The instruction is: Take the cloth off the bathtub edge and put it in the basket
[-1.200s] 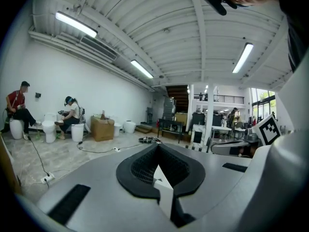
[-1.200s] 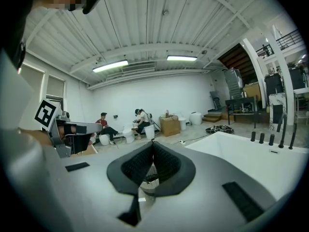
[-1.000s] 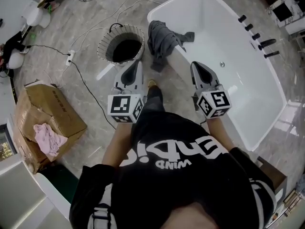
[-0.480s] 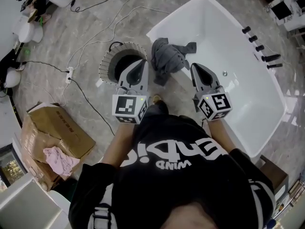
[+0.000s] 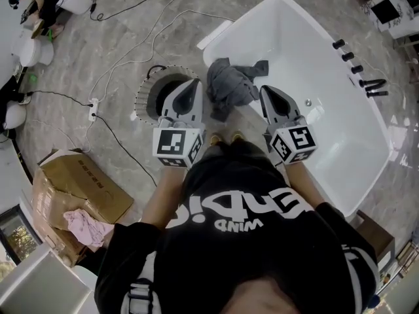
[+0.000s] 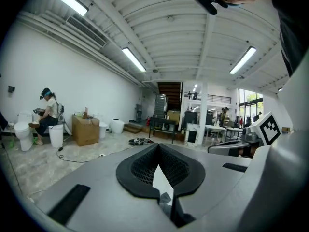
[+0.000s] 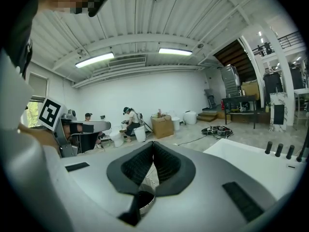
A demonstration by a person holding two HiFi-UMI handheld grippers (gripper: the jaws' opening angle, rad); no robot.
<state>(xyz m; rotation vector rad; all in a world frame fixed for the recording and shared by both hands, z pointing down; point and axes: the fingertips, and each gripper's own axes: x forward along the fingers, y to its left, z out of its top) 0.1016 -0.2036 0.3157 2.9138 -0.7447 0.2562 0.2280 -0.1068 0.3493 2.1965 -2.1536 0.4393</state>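
Note:
A dark grey cloth (image 5: 230,84) hangs crumpled over the near rim of the white bathtub (image 5: 308,51). The round woven basket (image 5: 151,94) stands on the floor just left of the tub, partly hidden behind my left gripper (image 5: 194,82). That gripper is held above the basket's right side, jaws shut and empty. My right gripper (image 5: 264,89) hovers over the tub rim just right of the cloth, also shut with nothing in it. Both gripper views look level across the room, so neither the left gripper (image 6: 156,148) nor the right gripper (image 7: 152,144) view shows the cloth.
A cardboard box (image 5: 73,187) with a pink rag (image 5: 88,220) sits at the left. Cables and a power strip (image 5: 93,104) cross the marble floor. Black tap fittings (image 5: 357,61) line the tub's far rim. People sit by toilets (image 7: 129,122) across the room.
The person has stepped forward: the cloth, basket and tub now lie closer under both grippers. Both grippers have stayed shut and empty.

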